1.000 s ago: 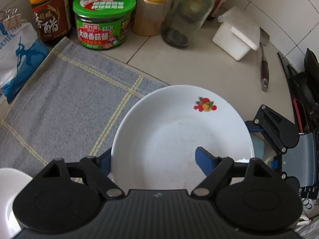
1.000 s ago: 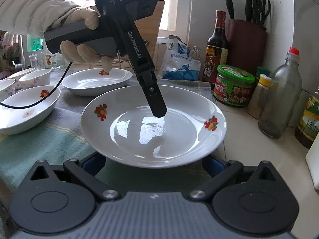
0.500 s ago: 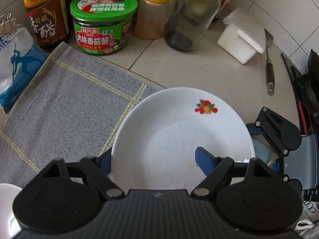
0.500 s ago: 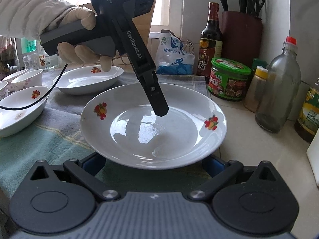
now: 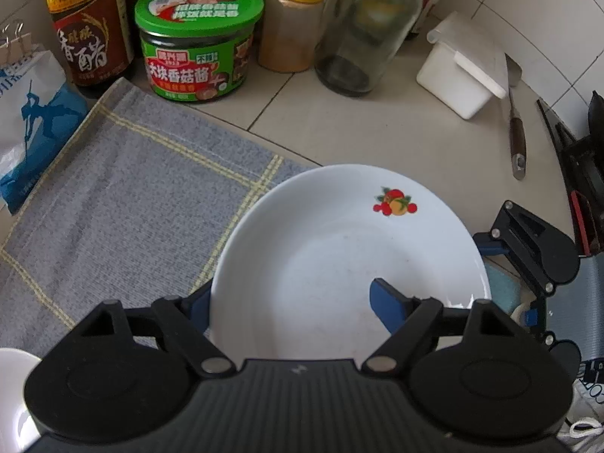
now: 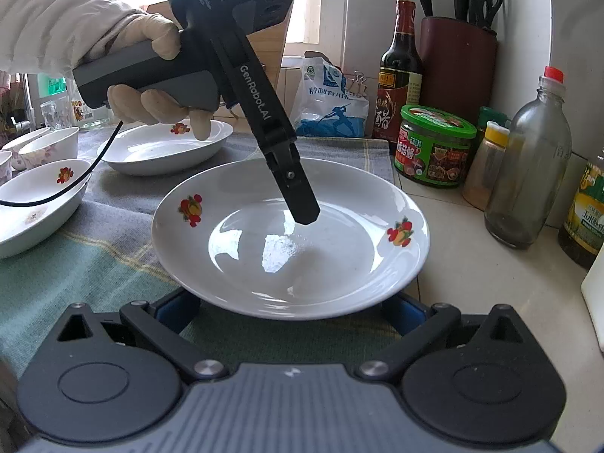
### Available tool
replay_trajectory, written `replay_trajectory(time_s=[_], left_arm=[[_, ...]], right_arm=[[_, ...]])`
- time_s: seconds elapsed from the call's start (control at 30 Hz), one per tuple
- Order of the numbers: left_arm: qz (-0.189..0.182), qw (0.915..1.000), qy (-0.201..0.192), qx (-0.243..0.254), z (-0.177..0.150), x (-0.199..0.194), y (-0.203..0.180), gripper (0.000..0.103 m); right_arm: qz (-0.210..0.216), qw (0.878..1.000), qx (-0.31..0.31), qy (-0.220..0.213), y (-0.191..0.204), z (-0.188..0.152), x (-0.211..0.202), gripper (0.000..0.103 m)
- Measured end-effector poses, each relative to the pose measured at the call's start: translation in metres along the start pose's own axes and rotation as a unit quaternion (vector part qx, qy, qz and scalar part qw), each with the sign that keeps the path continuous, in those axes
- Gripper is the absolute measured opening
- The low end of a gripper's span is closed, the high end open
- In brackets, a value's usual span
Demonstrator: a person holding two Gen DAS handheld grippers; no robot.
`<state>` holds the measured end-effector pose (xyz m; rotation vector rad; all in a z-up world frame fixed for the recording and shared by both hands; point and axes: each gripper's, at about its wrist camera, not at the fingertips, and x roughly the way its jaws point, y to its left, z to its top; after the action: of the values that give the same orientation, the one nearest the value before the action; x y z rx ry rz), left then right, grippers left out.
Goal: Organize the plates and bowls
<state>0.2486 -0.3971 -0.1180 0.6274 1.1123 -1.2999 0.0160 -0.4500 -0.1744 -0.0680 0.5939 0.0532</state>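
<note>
Left gripper point(image 5: 287, 294): closed on the near wall of the white plate point(image 5: 339, 256). One blue finger point(image 5: 389, 305) set on the inner face of the dish; the other finger point(image 5: 196, 302) tucked outside and under the rim, partly hidden. Seen from the right wrist view as a black handle in a gloved left hand point(image 6: 147, 71), angled steeply down into the plate point(image 6: 290, 238), tip of the left gripper point(image 6: 302, 207) just above the glossy centre.

Right gripper point(image 6: 290, 307): fingers spread wide, low and on either side beneath the near rim of the plate. Cannot tell whether touching the underside. Visible in the left wrist view as the right gripper point(image 5: 528, 256) just beside the right-hand rim.

Plate position: over the edge of the grey checked cloth point(image 5: 132, 207), partly over the bare tiled worktop point(image 5: 377, 132). Fruit motifs on the rim. Appears raised slightly off the cloth point(image 6: 94, 264), shadow underneath.

Other tableware on the cloth: second plate point(image 6: 166, 151) behind, near the gloved hand; bowl point(image 6: 37, 204) at far left with the same fruit motif; small bowls point(image 6: 49, 143) behind that.

Along the tiled wall, well apart from the plate: salt bag point(image 5: 26, 124), vinegar bottle point(image 5: 87, 26), green-lidded jar point(image 5: 196, 37), yellow-capped spice jar point(image 5: 290, 26), glass bottle point(image 5: 366, 26), white box point(image 5: 460, 71). Knife block point(image 6: 456, 60) in the corner behind the vinegar bottle.
</note>
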Motion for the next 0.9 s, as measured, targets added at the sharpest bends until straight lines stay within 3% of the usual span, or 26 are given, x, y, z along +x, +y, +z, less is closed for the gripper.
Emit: replay_trajectory(time_s=[0.3,0.57,0.67,0.77,0.9], left_arm=[[0.025,0.9995,-0.02,-0.004,-0.011,-0.018,-0.004,0.089],[0.088,0.9897,-0.11,-0.024,-0.039,-0.087,-0.026,0.1],[0.111,0.9794,-0.165,-0.034,-0.059,-0.121,-0.042,0.1],[0.145,0.9627,-0.224,-0.044,-0.083,-0.156,-0.062,0.102],[0.214,0.9303,-0.294,-0.048,-0.126,-0.189,-0.089,0.102]], right_arm=[[-0.014,1.0,0.024,0.002,-0.003,-0.007,-0.009,0.103],[-0.065,0.995,0.075,0.008,0.002,-0.009,-0.036,0.103],[-0.097,0.992,0.075,0.005,0.014,-0.005,-0.051,0.103],[-0.119,0.99,0.075,0.004,0.027,0.003,-0.063,0.103],[-0.124,0.989,0.078,0.001,0.043,0.019,-0.07,0.103]])
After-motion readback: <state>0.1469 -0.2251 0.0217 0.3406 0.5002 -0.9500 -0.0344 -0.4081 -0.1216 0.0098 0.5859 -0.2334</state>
